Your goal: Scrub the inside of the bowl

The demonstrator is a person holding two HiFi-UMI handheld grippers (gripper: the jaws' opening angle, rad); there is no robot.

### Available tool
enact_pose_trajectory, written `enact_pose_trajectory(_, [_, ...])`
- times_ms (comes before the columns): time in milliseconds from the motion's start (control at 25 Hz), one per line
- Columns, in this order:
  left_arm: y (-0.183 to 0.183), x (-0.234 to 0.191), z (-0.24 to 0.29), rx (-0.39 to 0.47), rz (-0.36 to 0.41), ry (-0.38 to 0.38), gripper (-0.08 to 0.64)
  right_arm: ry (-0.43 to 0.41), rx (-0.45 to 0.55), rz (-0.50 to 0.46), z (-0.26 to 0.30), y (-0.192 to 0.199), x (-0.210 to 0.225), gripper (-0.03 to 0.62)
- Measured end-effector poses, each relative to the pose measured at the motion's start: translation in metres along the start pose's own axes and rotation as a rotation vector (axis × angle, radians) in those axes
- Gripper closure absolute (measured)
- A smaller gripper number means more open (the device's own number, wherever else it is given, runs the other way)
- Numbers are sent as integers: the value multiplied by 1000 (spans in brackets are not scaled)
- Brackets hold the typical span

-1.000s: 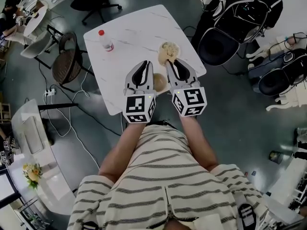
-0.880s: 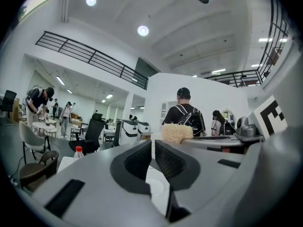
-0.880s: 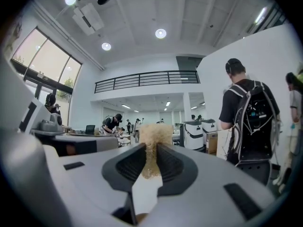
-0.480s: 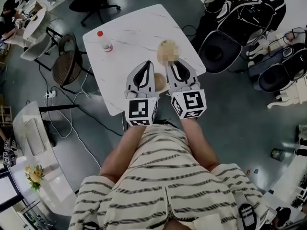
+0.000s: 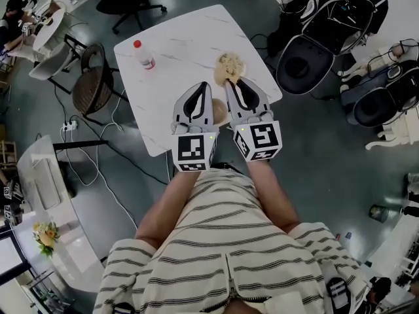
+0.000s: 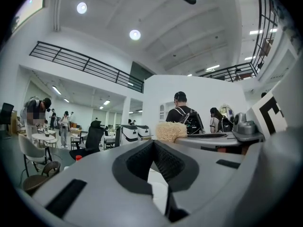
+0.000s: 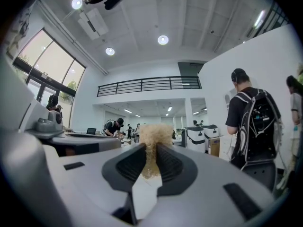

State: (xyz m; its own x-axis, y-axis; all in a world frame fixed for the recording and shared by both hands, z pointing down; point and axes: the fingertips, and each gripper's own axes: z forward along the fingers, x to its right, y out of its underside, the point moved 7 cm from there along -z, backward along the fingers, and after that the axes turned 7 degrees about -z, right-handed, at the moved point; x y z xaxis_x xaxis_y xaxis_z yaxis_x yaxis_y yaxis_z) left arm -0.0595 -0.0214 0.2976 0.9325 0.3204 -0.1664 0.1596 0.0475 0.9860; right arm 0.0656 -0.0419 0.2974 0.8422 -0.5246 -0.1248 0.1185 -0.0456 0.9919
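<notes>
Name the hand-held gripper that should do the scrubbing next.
Right. The right hand-held gripper is shut on the scrubber; the left hand-held gripper is shut with nothing between its jaws.

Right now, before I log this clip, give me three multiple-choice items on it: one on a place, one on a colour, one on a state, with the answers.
1. Where does the bottle stand?
A. on the white table
B. on the floor
C. on a chair

2. What colour is the bottle's cap?
A. blue
B. red
C. green

3. What is the right gripper doing?
A. open and empty
B. shut on the bottle
C. shut on the scrubber

Answers: 1 A, the head view shows it upright on the table's far left part. 2 B, the cap is plainly red. 3 C, the right gripper view shows the fibrous scrubber pinched between the jaws.
</notes>
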Motion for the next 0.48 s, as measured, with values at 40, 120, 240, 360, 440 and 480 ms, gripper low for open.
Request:
enact_pose_trajectory(40, [1,0,1,-1,-1,-1,555,-2,1,0,0,0,0,522])
enact_pose_trajectory(120, [2,1,1,-4,-7,-4,555,-6,3,0,1,1,1,522])
enact_pose_trajectory(240, [2,1,1,0,4,-19,555,-12,5,1,2,3,1,522])
enact_pose_trajectory(360, [2,0,3,4,14,-24,555,-13,7,1,3,4,2,522])
enact_pose_trajectory(440, [3,0,4,4,15,-25,555,-15,8,0,4,4,3,522])
enact_pose_trajectory(480, [3,0,5,4,15,-25,555,-16,9,-1,5,5,3,522])
